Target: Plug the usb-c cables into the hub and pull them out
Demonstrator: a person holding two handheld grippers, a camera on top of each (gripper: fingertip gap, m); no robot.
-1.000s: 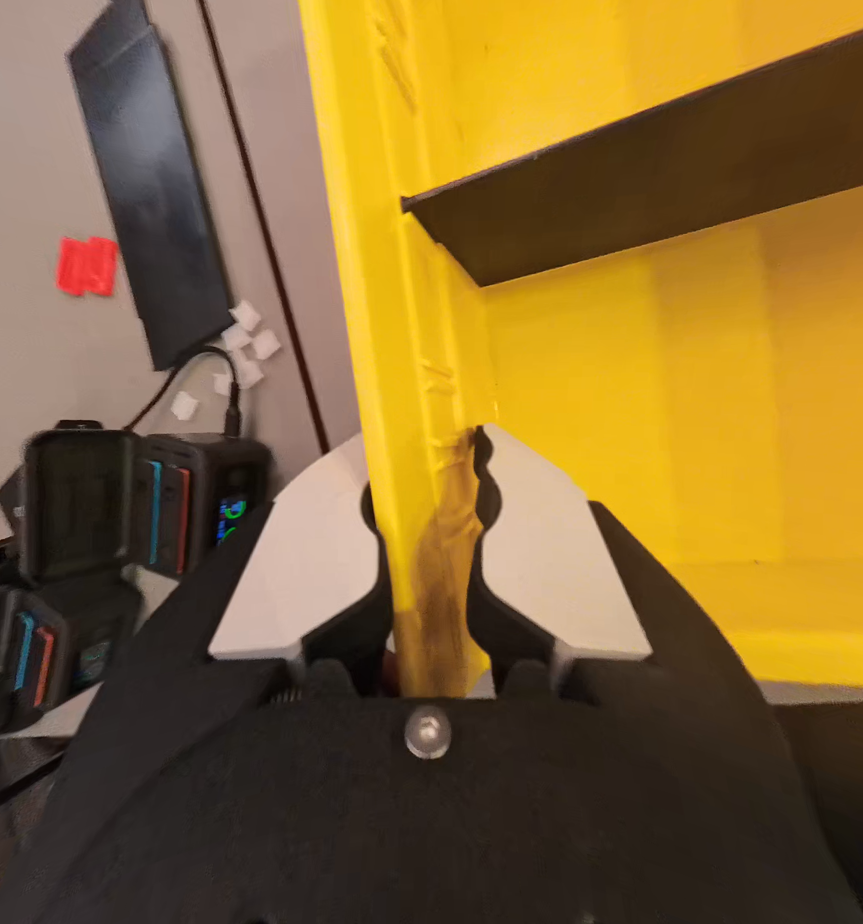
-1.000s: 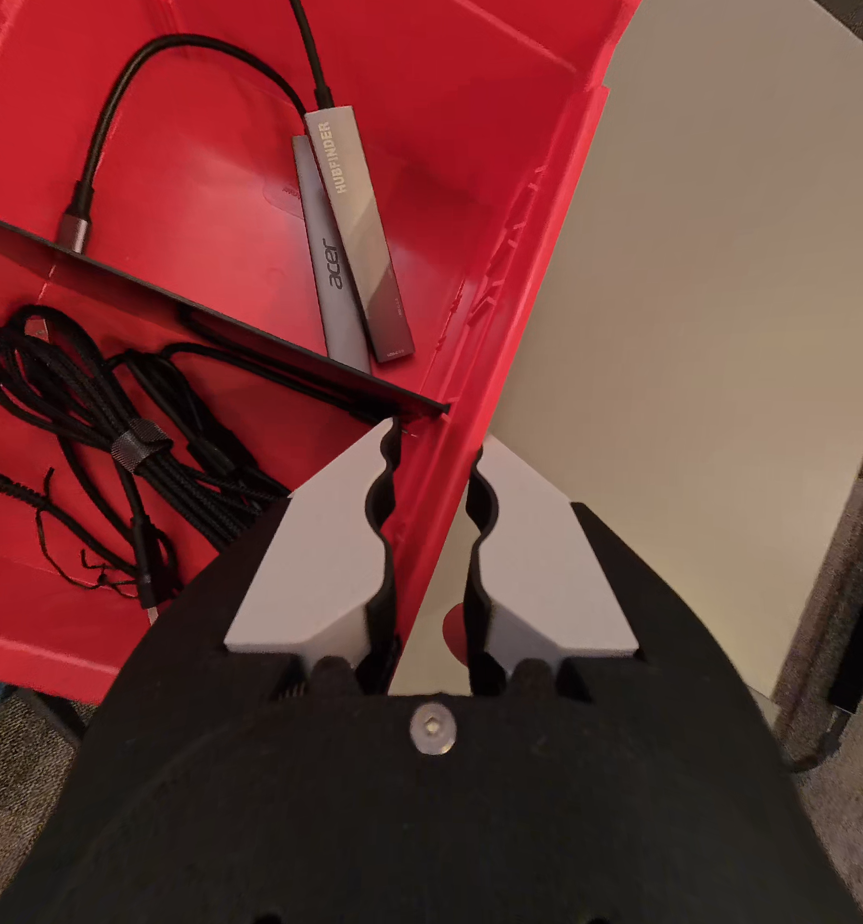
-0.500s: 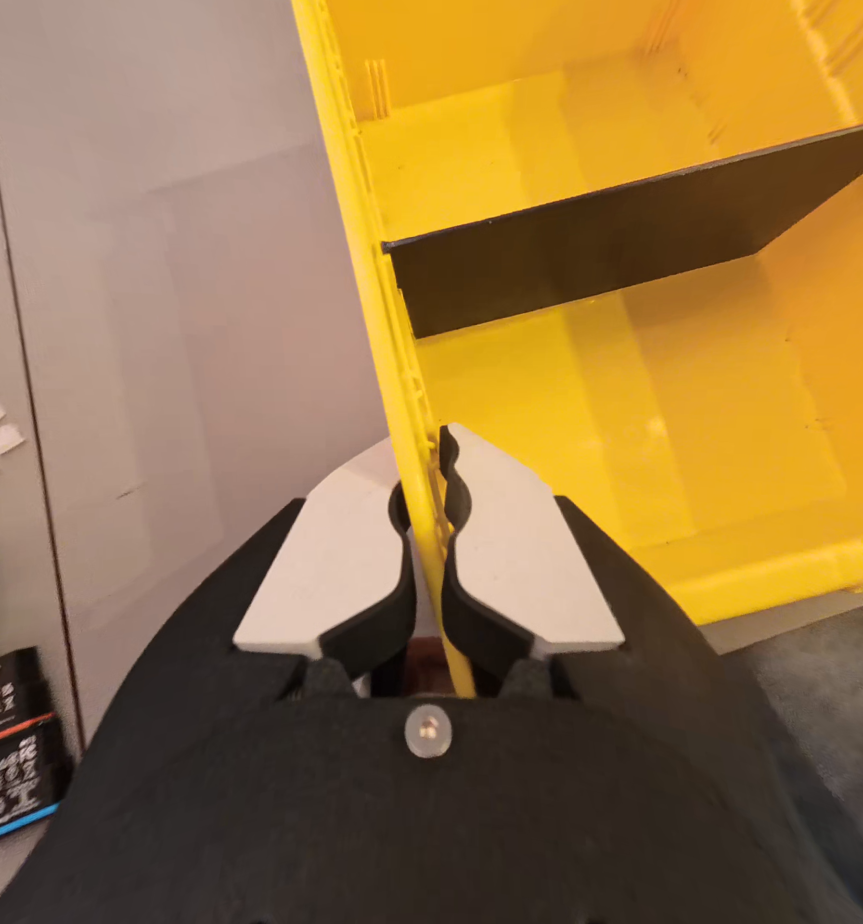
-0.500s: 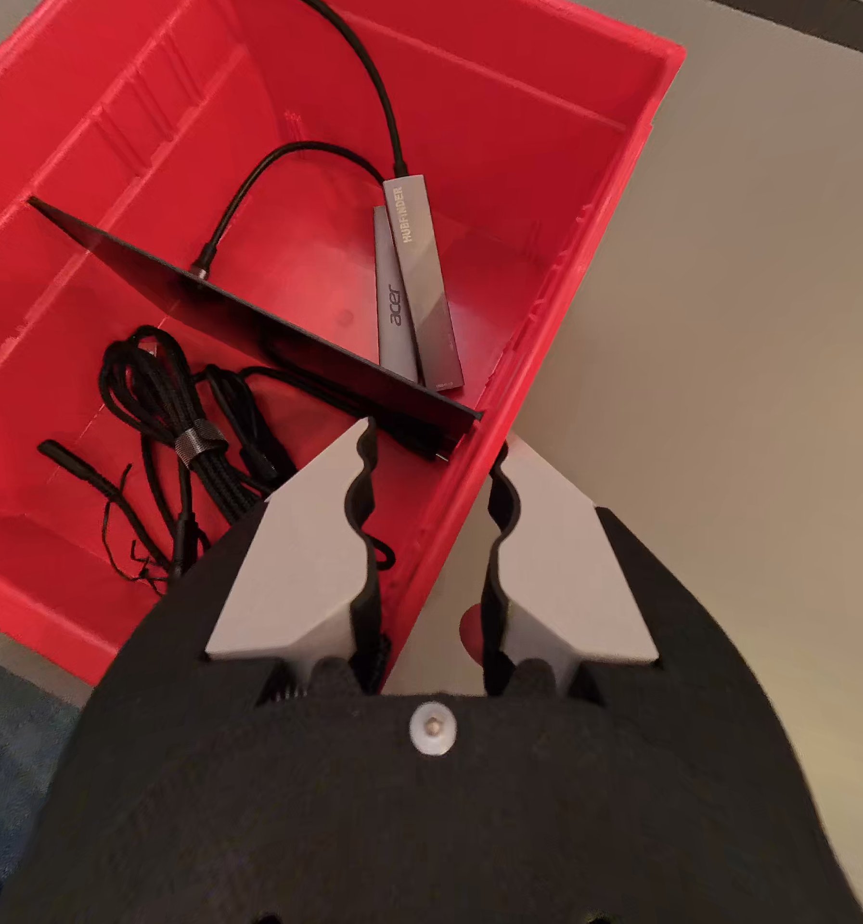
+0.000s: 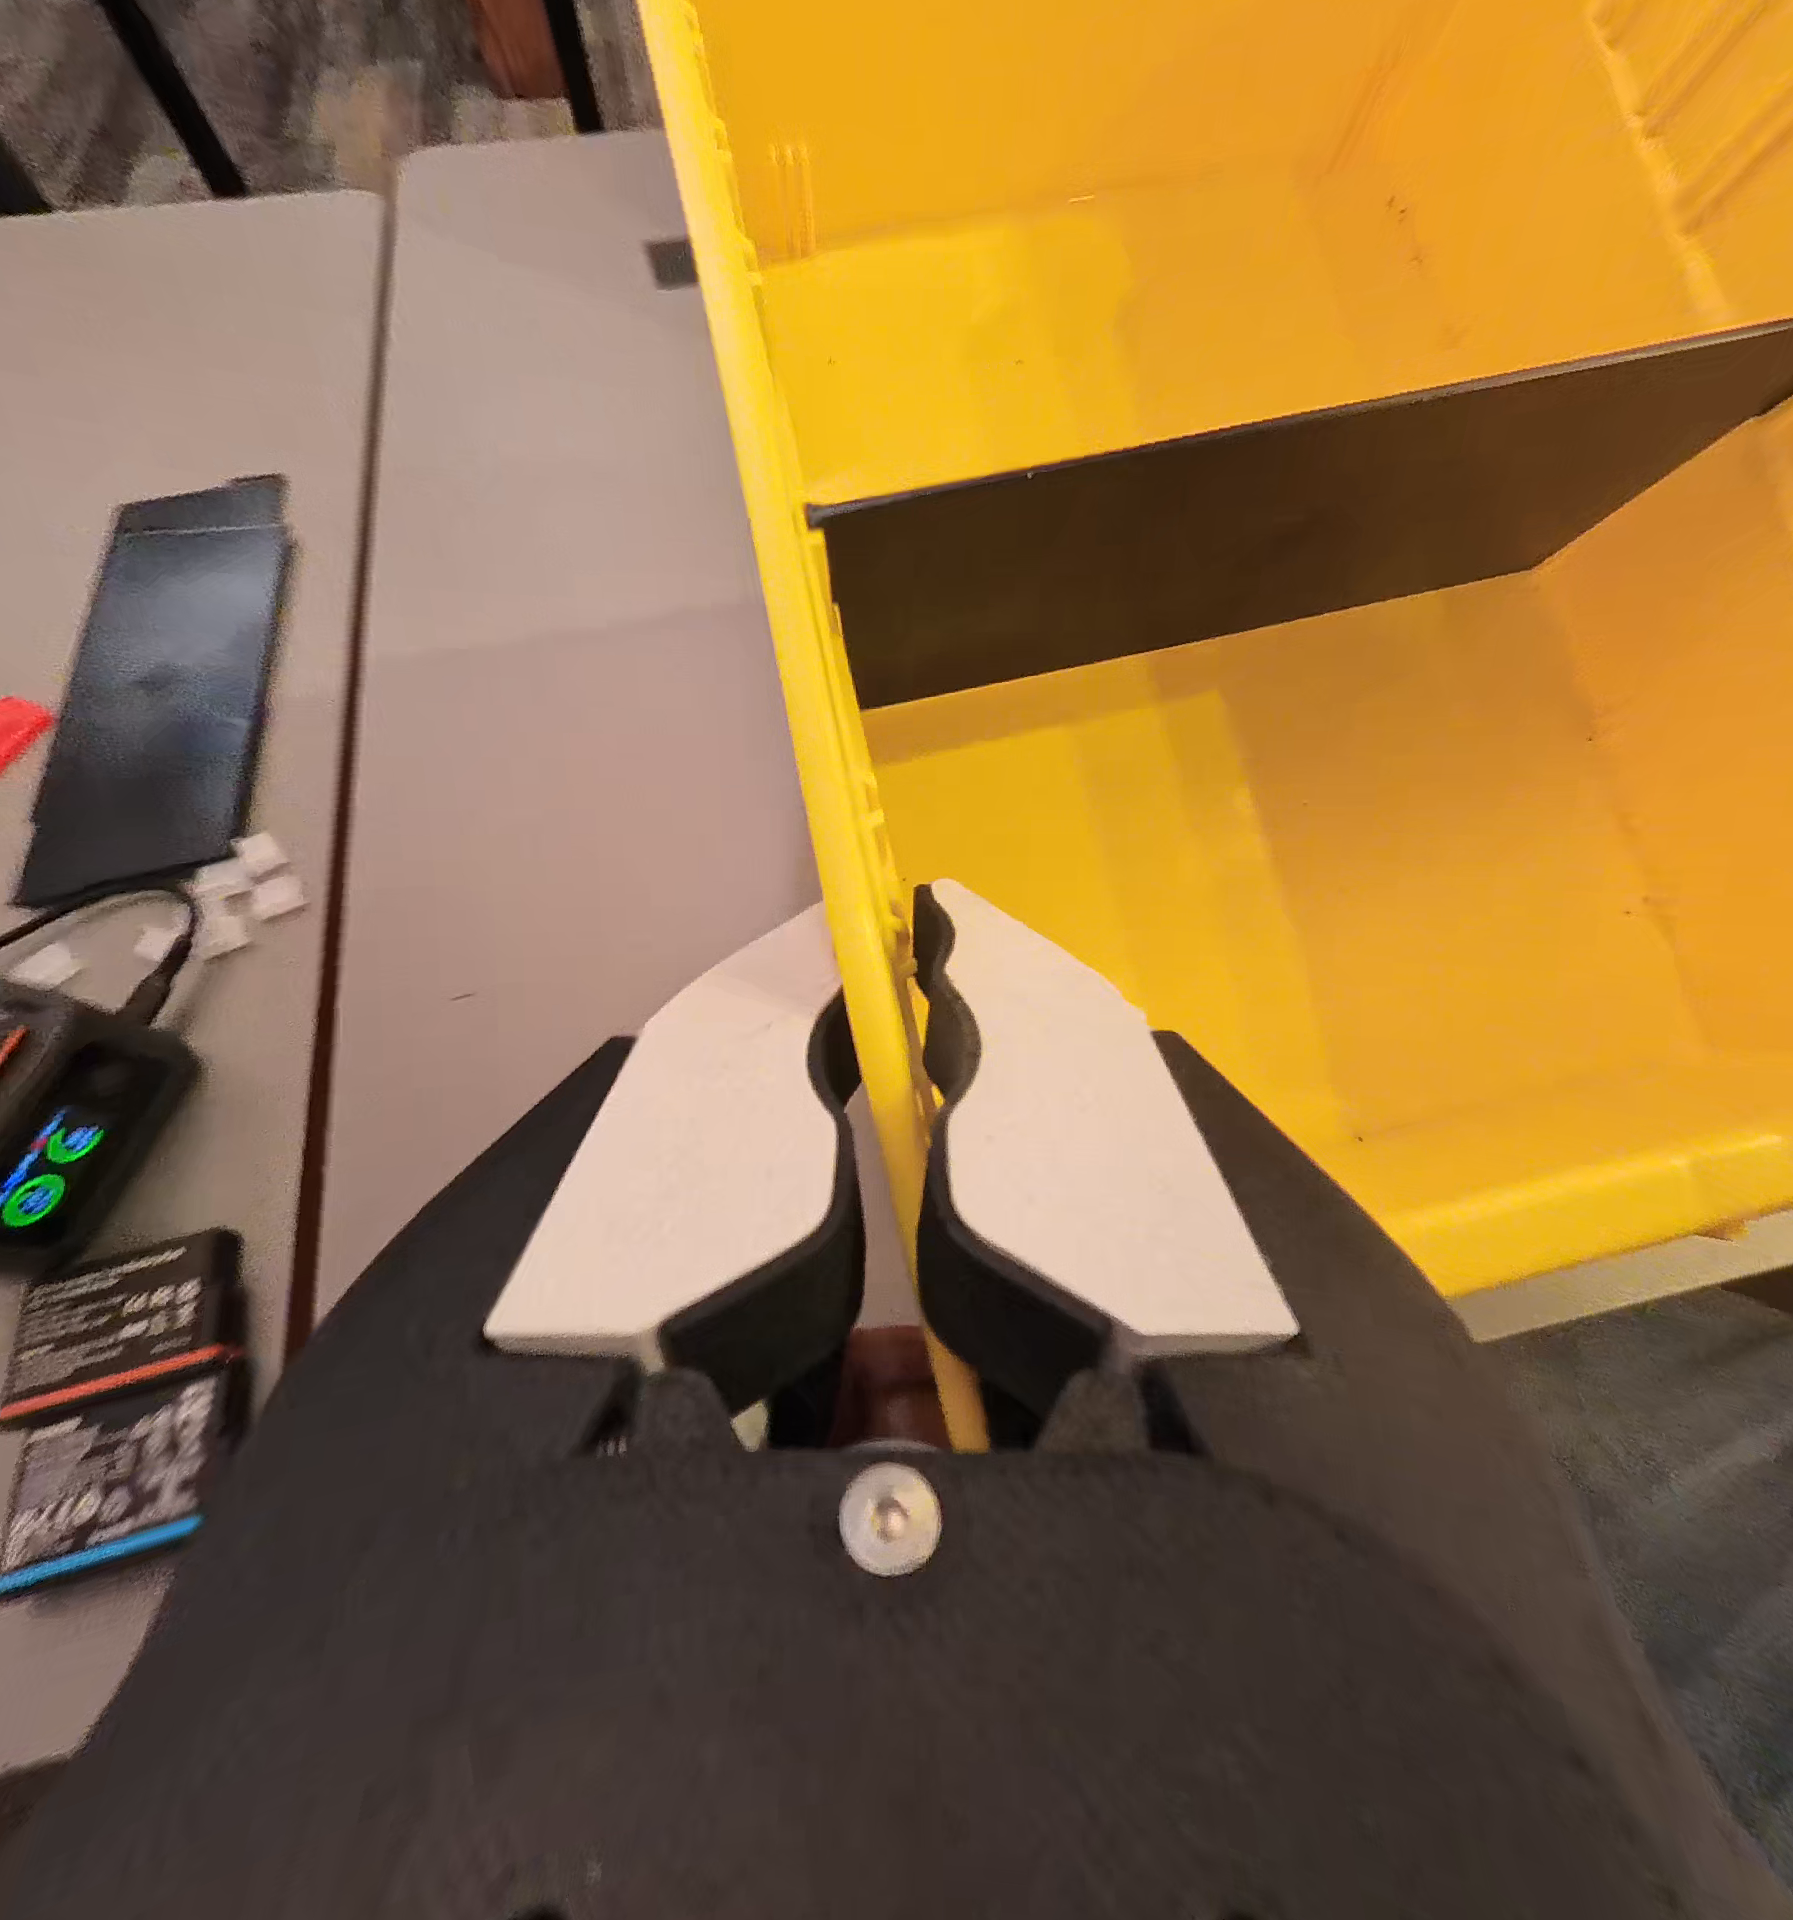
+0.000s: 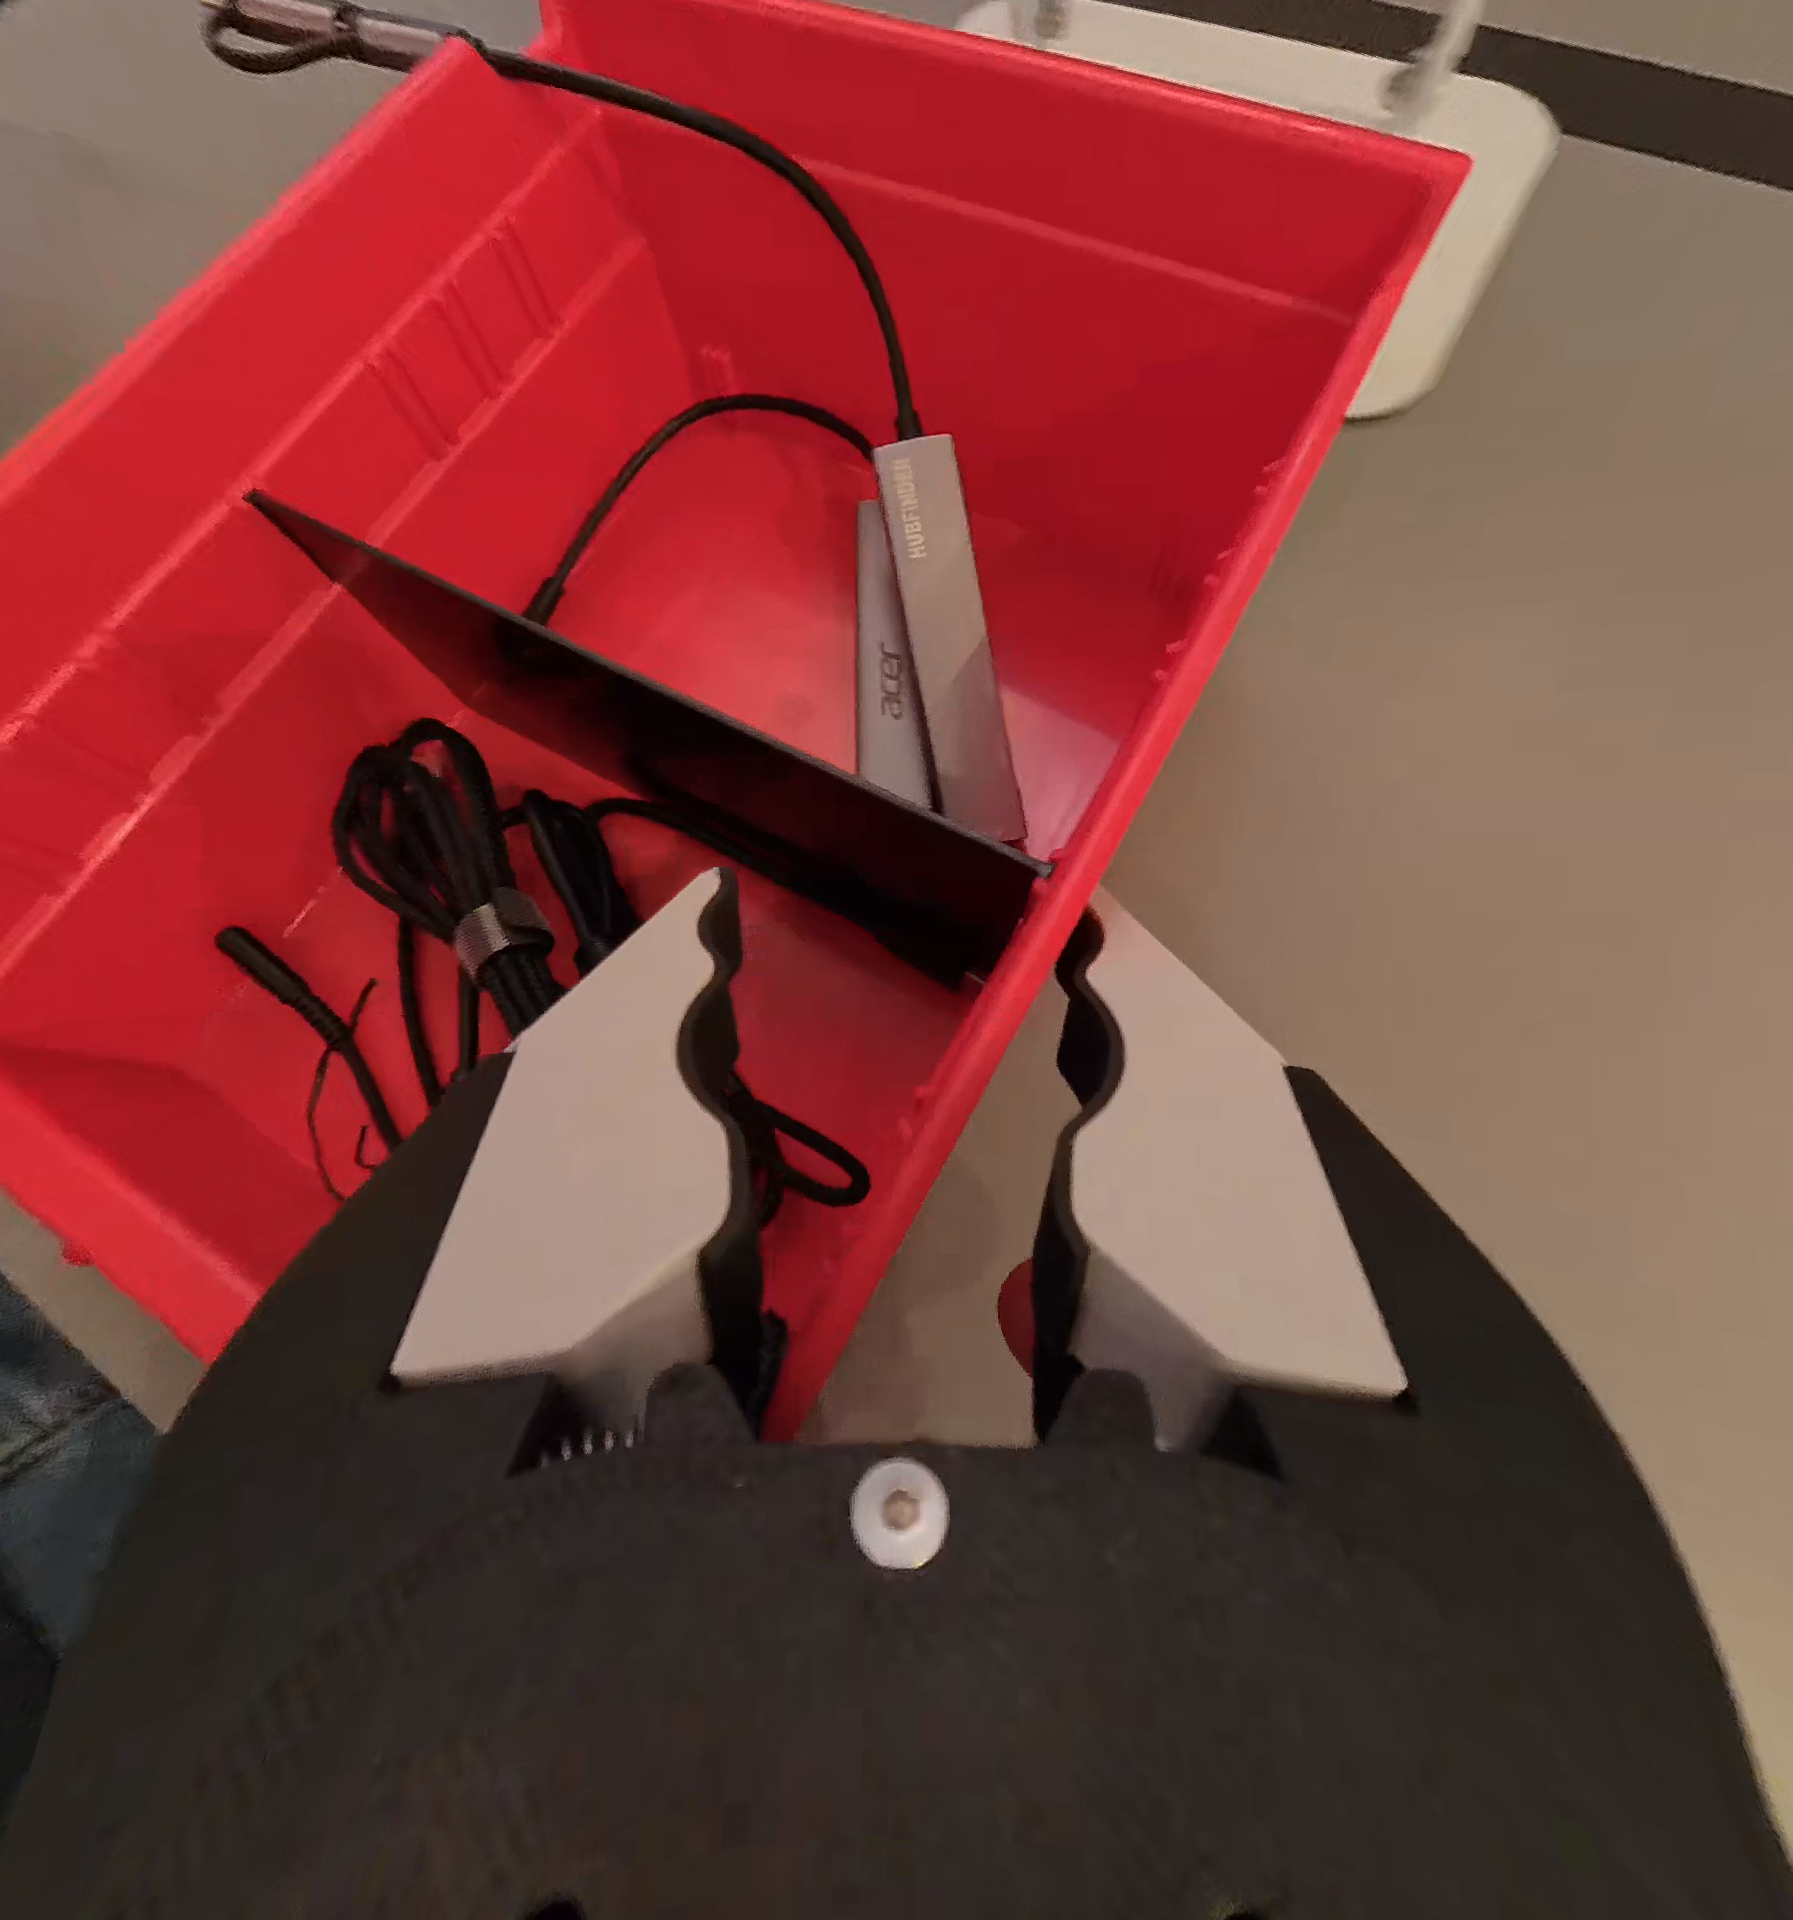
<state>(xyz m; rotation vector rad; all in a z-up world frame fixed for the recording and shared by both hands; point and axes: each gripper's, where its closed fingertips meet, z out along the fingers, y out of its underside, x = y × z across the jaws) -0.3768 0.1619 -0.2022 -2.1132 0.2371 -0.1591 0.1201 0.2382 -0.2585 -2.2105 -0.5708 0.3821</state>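
hubs (image 6: 939, 634) in red bin (image 6: 1235, 582) on grey table (image 6: 1494, 831); right tool (image 6: 897, 940) apart astride bin wall; left tool (image 5: 887, 914) clamped on yellow bin (image 5: 819, 665).

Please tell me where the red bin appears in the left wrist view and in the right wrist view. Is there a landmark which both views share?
Left wrist view: the red bin is not in it; the left gripper is closed on the wall of a yellow bin.
Right wrist view: the red bin fills the upper left, its right wall between the open fingers of the right gripper.
Shared landmark: the grey tabletop.
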